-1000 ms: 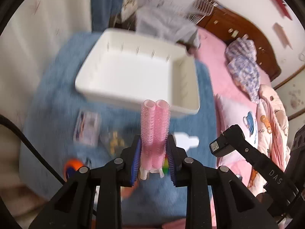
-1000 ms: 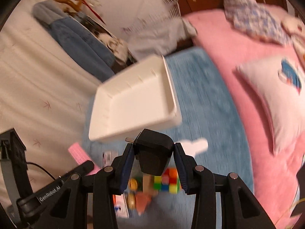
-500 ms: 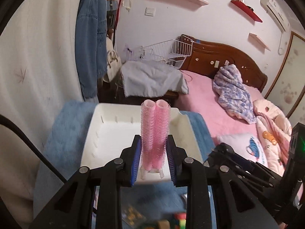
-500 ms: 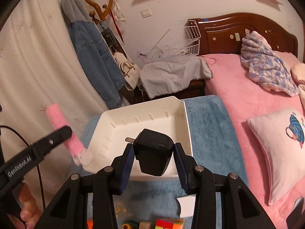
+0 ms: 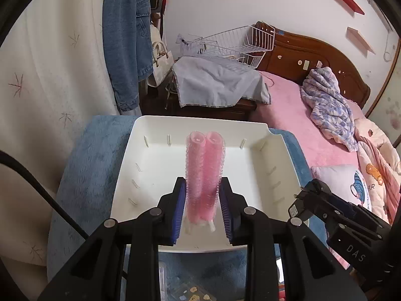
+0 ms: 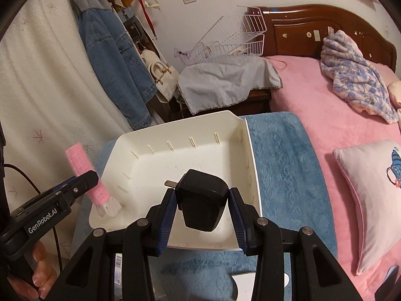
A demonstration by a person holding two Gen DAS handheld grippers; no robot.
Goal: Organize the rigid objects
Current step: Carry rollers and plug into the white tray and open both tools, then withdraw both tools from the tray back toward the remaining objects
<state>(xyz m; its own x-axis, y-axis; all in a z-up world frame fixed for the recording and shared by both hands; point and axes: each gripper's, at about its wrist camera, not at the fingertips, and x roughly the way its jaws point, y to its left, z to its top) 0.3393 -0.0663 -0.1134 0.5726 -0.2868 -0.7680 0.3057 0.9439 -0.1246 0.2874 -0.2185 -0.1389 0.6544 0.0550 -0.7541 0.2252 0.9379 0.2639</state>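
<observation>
A pair of pink hair rollers (image 5: 204, 170) on a white clip stands upright between the blue pads of my left gripper (image 5: 202, 188), whose jaws are opening. It hovers over the near-left part of the white tray (image 5: 200, 120). In the right wrist view the same rollers (image 6: 77, 160) and left gripper (image 6: 87, 180) sit over the tray's left corner. A black plug adapter (image 6: 200, 200) sits between the pads of my right gripper (image 6: 202, 193), above the tray's (image 6: 253, 165) near side; these jaws are opening too. The tray holds nothing else.
The tray lies on a blue blanket (image 6: 283, 155) beside a pink bed (image 6: 313, 100) with a pillow (image 6: 371, 195). Behind it stand a cloth-covered nightstand (image 5: 215, 85), a wire basket (image 5: 238, 45) and a hanging denim jacket (image 5: 125, 37). A hand (image 6: 40, 271) holds the left gripper.
Both grippers have travelled from above the small items on the blanket to over the tray, each still carrying its object. The tray now fills the middle of both views.
</observation>
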